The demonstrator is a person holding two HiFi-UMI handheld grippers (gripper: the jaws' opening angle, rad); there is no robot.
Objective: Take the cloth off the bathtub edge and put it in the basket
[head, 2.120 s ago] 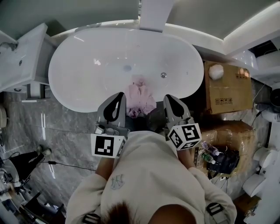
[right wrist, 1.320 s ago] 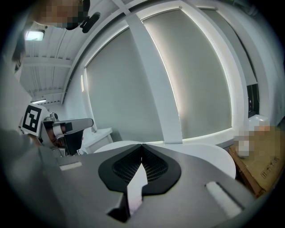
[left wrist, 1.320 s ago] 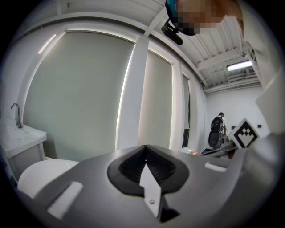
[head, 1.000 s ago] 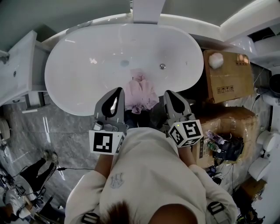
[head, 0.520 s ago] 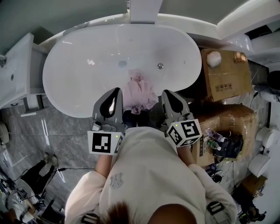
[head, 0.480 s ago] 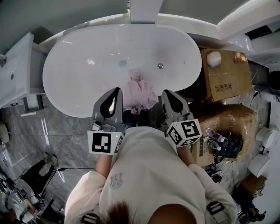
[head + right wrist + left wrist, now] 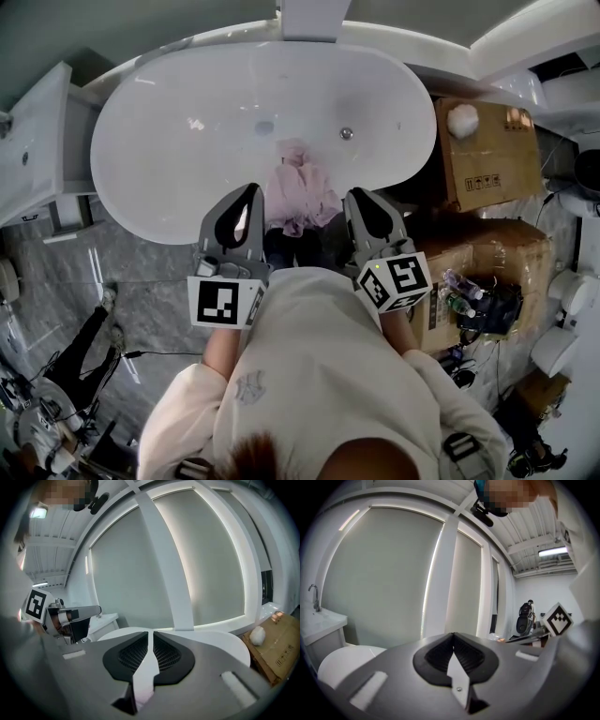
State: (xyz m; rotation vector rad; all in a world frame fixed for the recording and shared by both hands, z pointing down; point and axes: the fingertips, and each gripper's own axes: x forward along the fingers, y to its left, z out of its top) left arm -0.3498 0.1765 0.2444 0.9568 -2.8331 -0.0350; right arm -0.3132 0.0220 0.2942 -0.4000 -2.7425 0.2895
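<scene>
With left gripper (image 7: pixel 249 195) and right gripper (image 7: pixel 360 201) pressed together, empty: could push cloth (image 7: pixel 300 190) into bathtub (image 7: pixel 178 141) instead of catching it.

Cool, even light glows through pale wall panels (image 7: pixel 379 573); small glare spots on the glossy white oval bathtub (image 7: pixel 169 159). Gripper views bend, black-cornered.

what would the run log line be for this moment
stage: pickup not started | cloth: draped on bathtub edge | left claw: shut, empty | right claw: shut, empty
</scene>
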